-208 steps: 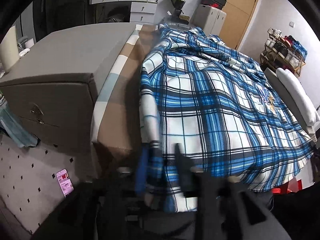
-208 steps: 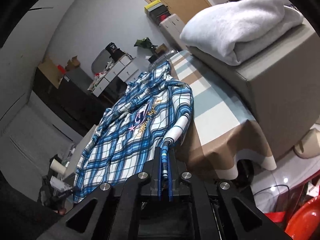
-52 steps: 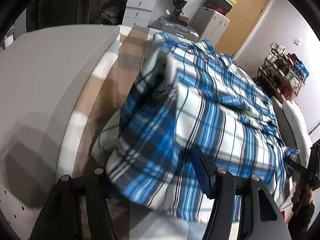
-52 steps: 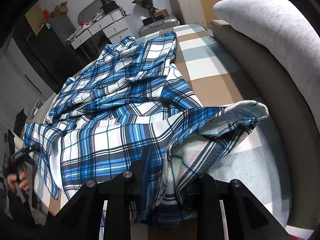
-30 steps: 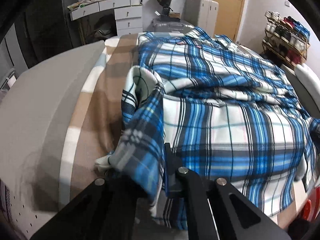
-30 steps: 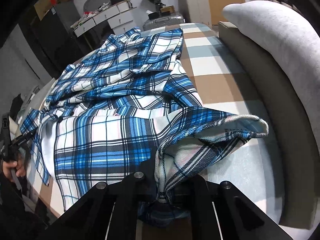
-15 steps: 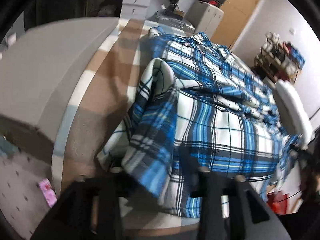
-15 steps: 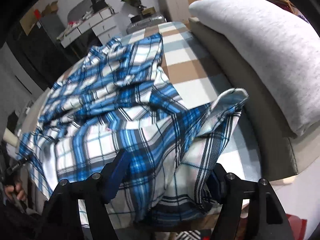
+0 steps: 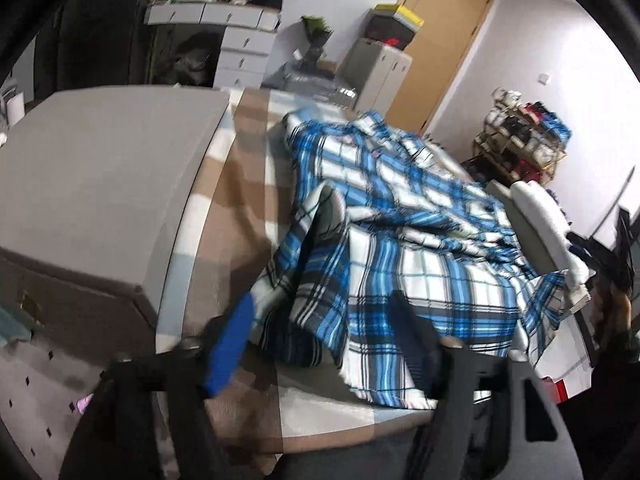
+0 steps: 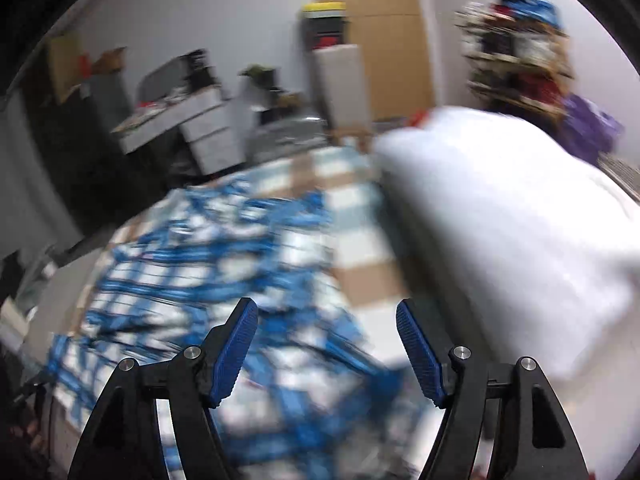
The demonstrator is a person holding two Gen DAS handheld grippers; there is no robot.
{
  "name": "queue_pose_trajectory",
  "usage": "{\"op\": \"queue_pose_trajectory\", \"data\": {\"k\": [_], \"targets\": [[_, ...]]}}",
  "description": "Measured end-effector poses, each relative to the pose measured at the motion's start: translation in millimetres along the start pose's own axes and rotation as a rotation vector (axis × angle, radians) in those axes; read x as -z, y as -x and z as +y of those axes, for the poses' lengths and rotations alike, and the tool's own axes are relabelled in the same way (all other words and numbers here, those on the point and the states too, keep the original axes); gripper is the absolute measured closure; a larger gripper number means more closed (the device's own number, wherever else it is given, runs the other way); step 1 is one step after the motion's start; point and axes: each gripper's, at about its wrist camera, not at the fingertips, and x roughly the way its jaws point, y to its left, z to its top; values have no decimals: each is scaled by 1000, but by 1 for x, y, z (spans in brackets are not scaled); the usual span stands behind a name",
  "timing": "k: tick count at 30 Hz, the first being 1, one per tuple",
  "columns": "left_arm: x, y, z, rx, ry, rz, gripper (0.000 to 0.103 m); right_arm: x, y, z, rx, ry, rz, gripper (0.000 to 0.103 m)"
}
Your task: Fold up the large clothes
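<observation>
Both grippers, left [image 9: 320, 340] and right [image 10: 326, 348], have just been opening; we find them wide and empty, the plaid shirt [image 9: 400, 248] released onto the striped bedspread [image 9: 240, 184]; no legible writing.

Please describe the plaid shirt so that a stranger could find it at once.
Look at the bed with the brown-and-white checked cover. The plaid shirt lies across it, its near part folded back. It alone is blue-and-white plaid.

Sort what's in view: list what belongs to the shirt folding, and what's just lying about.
Job:
- plaid shirt, partly folded on the checked bedcover
- left gripper, open
- right gripper, open

Lying about:
- white pillow
- drawer unit
- shoe rack
- grey chest
</observation>
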Motion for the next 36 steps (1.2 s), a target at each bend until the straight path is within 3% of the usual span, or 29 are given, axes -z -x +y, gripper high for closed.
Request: {"op": "queue_pose_trajectory", "data": {"k": [1, 5, 9, 11, 14, 18, 21, 23, 26, 30, 31, 33, 35, 36], "targets": [[-2, 3, 0, -3, -9, -17, 19, -8, -7, 13, -37, 18, 7, 31], [-13, 7, 0, -29, -15, -70, 17, -46, -40, 69, -194, 48, 32, 31], [-31, 3, -4, -40, -10, -116, 1, -69, -81, 119, -289, 56, 65, 31], [-38, -1, -6, -34, -6, -124, 1, -78, -107, 138, -311, 57, 76, 31], [-49, -12, -12, -21, -16, -125, 1, -89, -174, 154, -384, -71, 163, 33], [-51, -23, -21, -36, -60, -106, 1, -97, -249, 159, -364, -189, 288, 42], [-50, -28, -23, -38, -75, -92, 1, -96, -291, 160, -404, -290, 378, 45], [-49, -32, -23, -45, -77, -80, 1, -98, -309, 163, -410, -310, 399, 44], [-47, -38, -19, -50, -69, -58, 1, -97, -337, 167, -338, -307, 433, 43], [-47, -43, -14, -50, -58, -36, 1, -100, -350, 175, -347, -284, 427, 46], [-47, -44, -12, -47, -54, -32, 1, -100, -353, 181, -356, -263, 426, 49], [-48, -46, -11, -46, -45, -26, 1, -99, -357, 191, -361, -214, 429, 76], [-48, -46, -11, -41, -38, -24, 1, -99, -360, 193, -342, -194, 416, 90], [-48, -46, -12, -40, -36, -23, 1, -99, -363, 194, -354, -196, 411, 103]]}}
